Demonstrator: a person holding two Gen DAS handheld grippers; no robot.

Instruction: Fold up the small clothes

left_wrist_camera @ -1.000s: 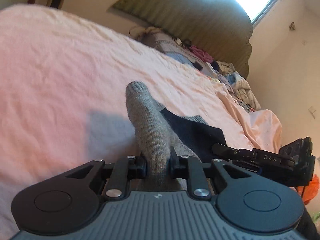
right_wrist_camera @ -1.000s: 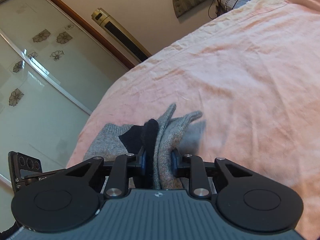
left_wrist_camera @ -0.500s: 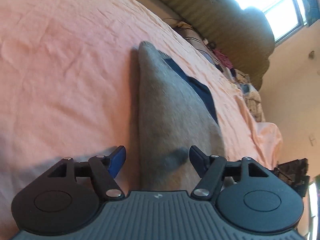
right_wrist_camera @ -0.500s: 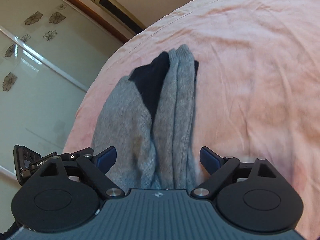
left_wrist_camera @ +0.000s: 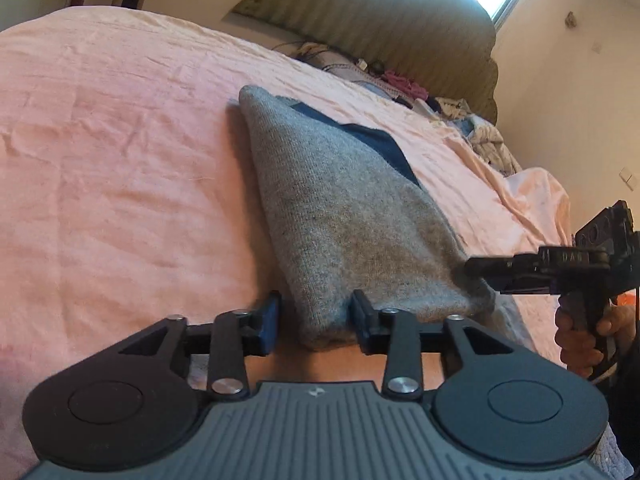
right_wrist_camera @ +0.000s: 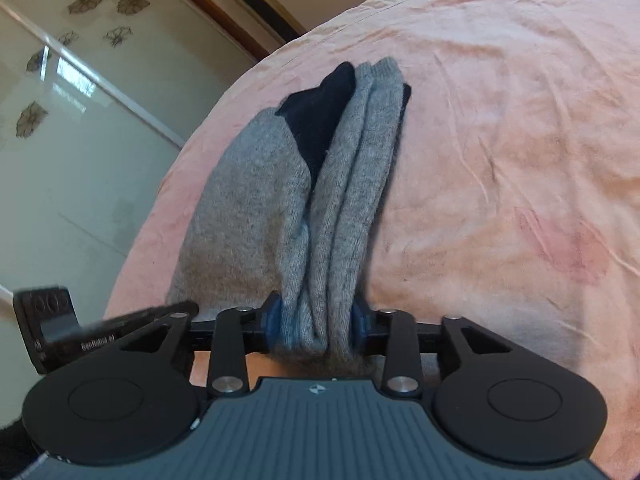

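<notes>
A grey knit garment with a dark navy panel [left_wrist_camera: 340, 216] lies folded lengthwise on the pink bedsheet [left_wrist_camera: 120, 160]. My left gripper [left_wrist_camera: 314, 322] sits at its near left corner, jaws partly closed around the edge with a small gap on the left side. In the right wrist view the same garment [right_wrist_camera: 312, 184] shows stacked folds, and my right gripper [right_wrist_camera: 316, 322] is shut on the bunched near end. The right gripper also shows in the left wrist view [left_wrist_camera: 560, 264], at the garment's right corner.
A padded green headboard [left_wrist_camera: 380, 36] and a pile of mixed clothes [left_wrist_camera: 460, 120] lie at the far end of the bed. Glass wardrobe doors with flower prints [right_wrist_camera: 60, 100] stand beyond the bed's left edge. The other gripper's handle [right_wrist_camera: 52, 328] is beside mine.
Both grippers held the garment lifted, then opened wide as it lay flat on the bed. Now both have closed in again on its near end.
</notes>
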